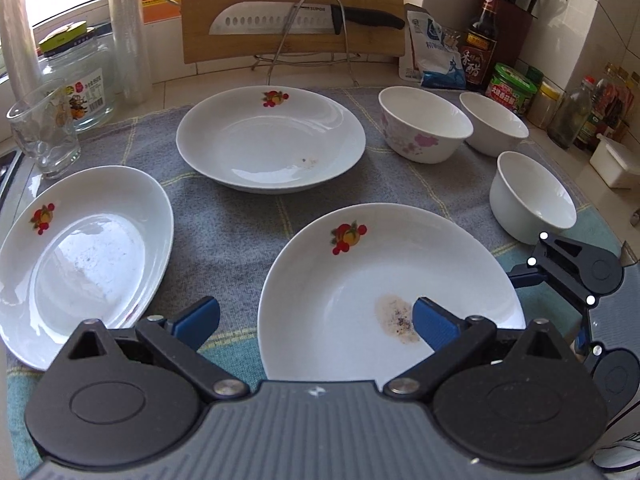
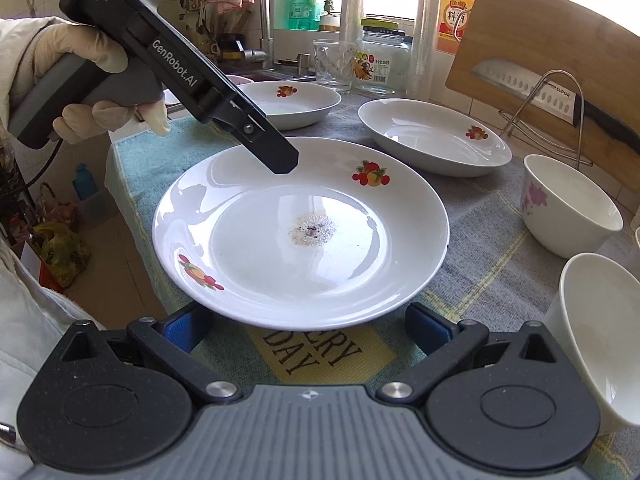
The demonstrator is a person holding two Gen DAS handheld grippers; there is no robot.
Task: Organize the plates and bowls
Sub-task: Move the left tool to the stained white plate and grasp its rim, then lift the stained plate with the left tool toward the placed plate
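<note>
Three white plates with fruit prints lie on a grey-blue cloth (image 1: 240, 220). The near plate (image 1: 360, 280) (image 2: 300, 260) has a brown stain in its middle. My left gripper (image 1: 316, 320) (image 2: 286, 162) is open just above that plate's left rim, one finger over the plate, the other over the cloth. My right gripper (image 2: 306, 328) is open at the plate's opposite edge, holding nothing. A second plate (image 1: 272, 140) (image 2: 432, 136) sits behind, a third (image 1: 80, 256) (image 2: 296, 100) to the left. A flowered bowl (image 1: 424, 124) (image 2: 568, 208) and two plain bowls (image 1: 494, 124) (image 1: 532, 196) stand right.
A cutting board with a knife (image 1: 292, 20) leans on a wire rack at the back. A drinking glass (image 1: 44, 132) and a jar (image 1: 76, 80) stand back left. Sauce bottles (image 1: 480, 40) and a white box (image 1: 616, 164) crowd the right. A gloved hand (image 2: 92, 64) holds the left gripper.
</note>
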